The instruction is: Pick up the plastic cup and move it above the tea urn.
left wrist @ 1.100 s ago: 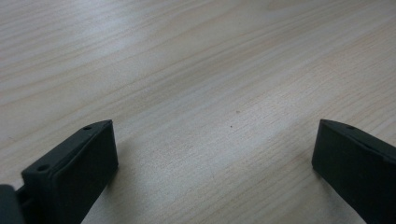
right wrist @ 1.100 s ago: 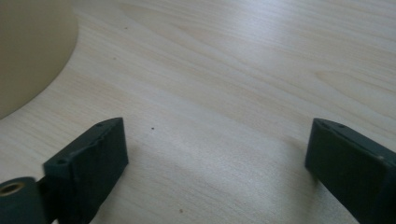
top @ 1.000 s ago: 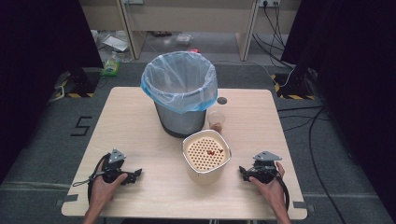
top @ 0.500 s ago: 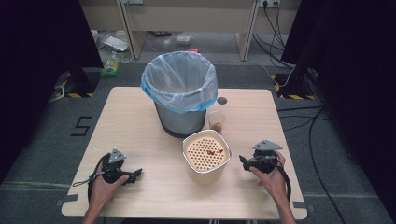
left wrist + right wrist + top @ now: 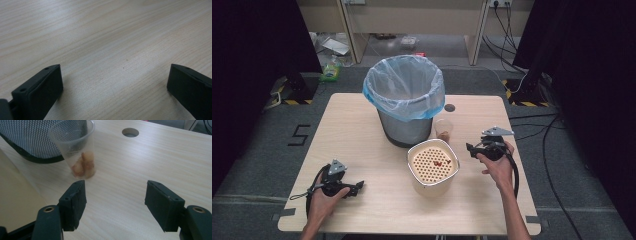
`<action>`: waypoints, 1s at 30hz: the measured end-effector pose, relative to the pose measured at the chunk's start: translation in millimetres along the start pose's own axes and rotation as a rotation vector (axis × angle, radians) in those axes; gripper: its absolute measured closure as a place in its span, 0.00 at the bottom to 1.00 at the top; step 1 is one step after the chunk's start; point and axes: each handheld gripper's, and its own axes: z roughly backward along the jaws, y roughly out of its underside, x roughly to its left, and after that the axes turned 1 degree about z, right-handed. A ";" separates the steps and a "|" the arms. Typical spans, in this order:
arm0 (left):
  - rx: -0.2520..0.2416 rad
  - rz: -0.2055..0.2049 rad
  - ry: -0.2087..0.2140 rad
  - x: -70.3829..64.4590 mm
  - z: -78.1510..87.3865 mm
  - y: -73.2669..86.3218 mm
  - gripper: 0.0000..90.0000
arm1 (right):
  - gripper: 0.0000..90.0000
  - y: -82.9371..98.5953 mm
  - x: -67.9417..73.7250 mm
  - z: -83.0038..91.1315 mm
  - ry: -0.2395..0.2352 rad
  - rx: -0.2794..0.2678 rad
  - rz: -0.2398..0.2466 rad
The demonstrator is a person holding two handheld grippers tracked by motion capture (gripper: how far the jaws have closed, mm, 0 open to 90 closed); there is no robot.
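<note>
A clear plastic cup [image 5: 443, 129] [image 5: 76, 150] with pale brownish pieces in its bottom stands upright beside the mesh bin [image 5: 404, 102] [image 5: 32, 140]. My right gripper [image 5: 473, 149] [image 5: 115, 197] is open just right of the cup, its jaws pointing at it with a short gap left. A cream tub [image 5: 433, 162] with a perforated insert holds a few reddish bits. My left gripper [image 5: 357, 187] [image 5: 115, 82] rests open on the bare tabletop at the front left, nothing between its jaws.
The bin has a blue plastic liner [image 5: 404, 85] and stands at the table's middle back. A round cable hole [image 5: 449, 107] [image 5: 130, 132] lies in the wooden table [image 5: 362, 130] behind the cup. Cables run on the floor at the right.
My right gripper has moved forward and left, from the front right edge toward the cup. The left gripper has stayed put.
</note>
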 end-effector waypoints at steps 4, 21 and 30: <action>0.000 0.000 0.000 0.0 0.0 0.0 0.00 | 0.42 -13.3 0.6 -5.4 0.001 -0.005 0.012; 0.000 0.000 0.000 0.0 0.0 0.0 0.00 | 0.56 -67.1 19.5 -39.2 -0.043 0.028 0.055; 0.000 0.000 0.000 0.0 0.0 0.0 0.00 | 0.63 -76.6 24.1 -55.3 -0.056 0.056 0.073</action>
